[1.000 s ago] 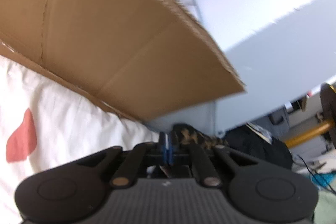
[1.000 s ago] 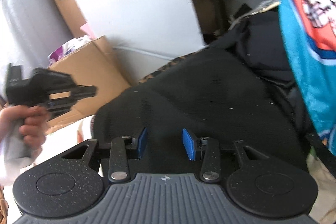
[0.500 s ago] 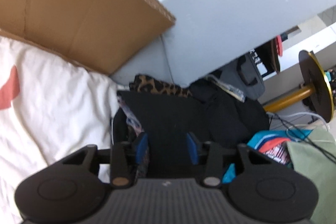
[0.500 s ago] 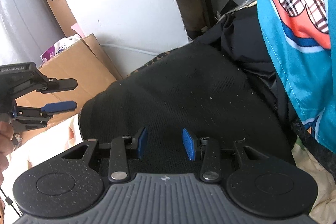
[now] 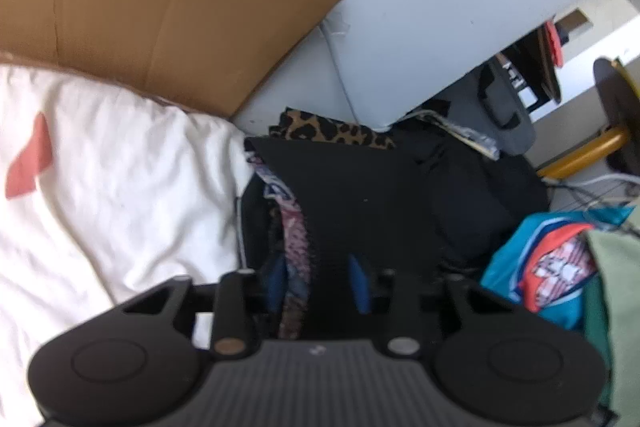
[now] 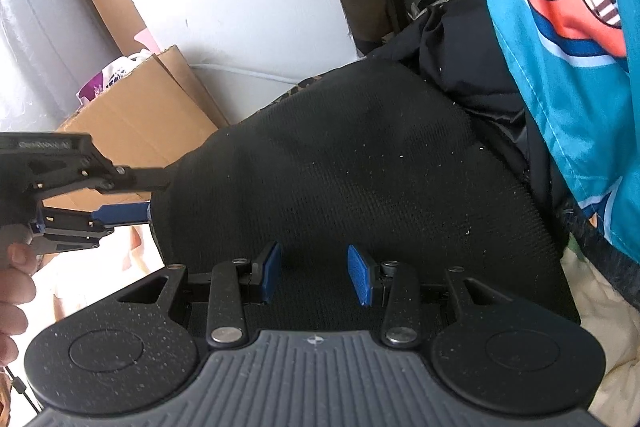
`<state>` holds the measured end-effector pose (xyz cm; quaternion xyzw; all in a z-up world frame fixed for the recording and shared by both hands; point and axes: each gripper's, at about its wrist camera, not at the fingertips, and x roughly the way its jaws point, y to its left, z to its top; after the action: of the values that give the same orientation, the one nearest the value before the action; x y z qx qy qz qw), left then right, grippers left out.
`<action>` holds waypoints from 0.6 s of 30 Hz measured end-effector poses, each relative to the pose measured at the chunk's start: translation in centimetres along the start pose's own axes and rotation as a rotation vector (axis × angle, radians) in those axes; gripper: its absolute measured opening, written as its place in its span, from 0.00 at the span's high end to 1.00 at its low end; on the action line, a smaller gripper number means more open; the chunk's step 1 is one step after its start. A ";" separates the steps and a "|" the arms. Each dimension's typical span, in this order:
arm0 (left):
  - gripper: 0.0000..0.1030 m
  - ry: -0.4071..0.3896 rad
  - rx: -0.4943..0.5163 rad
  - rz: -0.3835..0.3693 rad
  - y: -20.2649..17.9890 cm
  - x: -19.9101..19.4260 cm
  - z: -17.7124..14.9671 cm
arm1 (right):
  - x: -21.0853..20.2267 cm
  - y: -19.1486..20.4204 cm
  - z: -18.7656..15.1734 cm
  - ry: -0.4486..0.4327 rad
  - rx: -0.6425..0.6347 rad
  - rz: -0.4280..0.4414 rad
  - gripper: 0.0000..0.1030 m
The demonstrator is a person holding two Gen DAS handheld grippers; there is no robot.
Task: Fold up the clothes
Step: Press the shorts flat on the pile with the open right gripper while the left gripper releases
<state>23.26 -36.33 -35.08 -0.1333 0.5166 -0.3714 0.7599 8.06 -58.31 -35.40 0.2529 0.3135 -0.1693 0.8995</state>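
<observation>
My left claw [image 6: 150,195], jaws just closing, straddles the near-left edge of the black knitted garment [image 6: 360,187] to lift it, while my right claw [image 6: 316,277] hovers spread.

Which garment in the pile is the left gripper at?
The black knit garment: left gripper straddles its left edge, jaws just closing. Leopard-print piece and teal printed one lie clear.

White sheet [image 5: 120,195], probably a bed, carries a black garment [image 5: 360,195] pile.
</observation>
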 end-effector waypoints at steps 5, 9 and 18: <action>0.98 -0.011 0.038 0.046 0.1 -0.2 -0.6 | -0.3 0.0 0.0 -0.002 -0.011 0.004 0.60; 0.98 0.006 0.072 0.087 0.1 -0.2 -1.3 | -0.5 -0.7 -0.4 0.004 0.003 -0.004 0.60; 0.98 -0.019 0.158 0.136 -1.7 -2.2 -0.6 | -1.6 -2.4 -0.2 -0.020 0.009 -0.037 0.60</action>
<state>21.63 -35.82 -32.79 -0.0409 0.4862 -0.3572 0.7964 5.63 -59.93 -35.38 0.2494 0.3085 -0.1900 0.8980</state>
